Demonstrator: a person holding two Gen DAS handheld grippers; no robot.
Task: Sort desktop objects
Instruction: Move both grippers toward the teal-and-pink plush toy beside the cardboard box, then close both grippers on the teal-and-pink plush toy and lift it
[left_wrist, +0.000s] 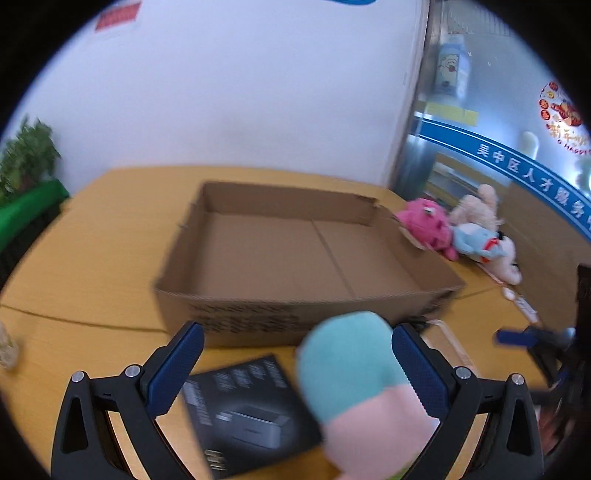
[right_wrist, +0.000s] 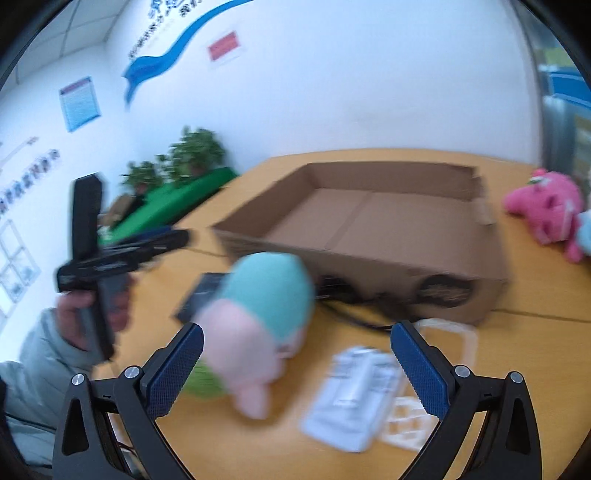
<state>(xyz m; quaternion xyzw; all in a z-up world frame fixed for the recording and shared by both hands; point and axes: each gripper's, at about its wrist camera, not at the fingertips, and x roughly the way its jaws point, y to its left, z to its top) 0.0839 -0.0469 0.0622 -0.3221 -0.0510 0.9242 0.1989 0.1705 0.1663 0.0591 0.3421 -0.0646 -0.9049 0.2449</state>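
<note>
on the table (left_wrist: 92, 229):
plush (left_wrist: 354, 376): teal and pink, lying in front of the box, beside a black booklet (left_wrist: 251, 410)
box (left_wrist: 295, 254): open cardboard
left gripper (left_wrist: 295, 373): spread wide around the plush
right gripper (right_wrist: 295, 373): spread wide, holding nothing

The left hand-held gripper (left_wrist: 297, 365) has its two blue-padded fingers (left_wrist: 173, 369) spread wide, tips angled forward and slightly down. Seen from the right wrist camera, the same tool (right_wrist: 122, 254) sits tilted at the left edge, gripped by the person's left hand (right_wrist: 79, 317) wrapped round its dark handle (a pale grey-green sleeve (right_wrist: 37, 354) covers the forearm behind it). The right hand-held gripper (right_wrist: 297, 365) is likewise spread wide, its blue pads (right_wrist: 421, 373) well apart. From the left wrist camera it shows only as a blurred blue fingertip and dark body (left_wrist: 517, 338) at the right edge.
</note>
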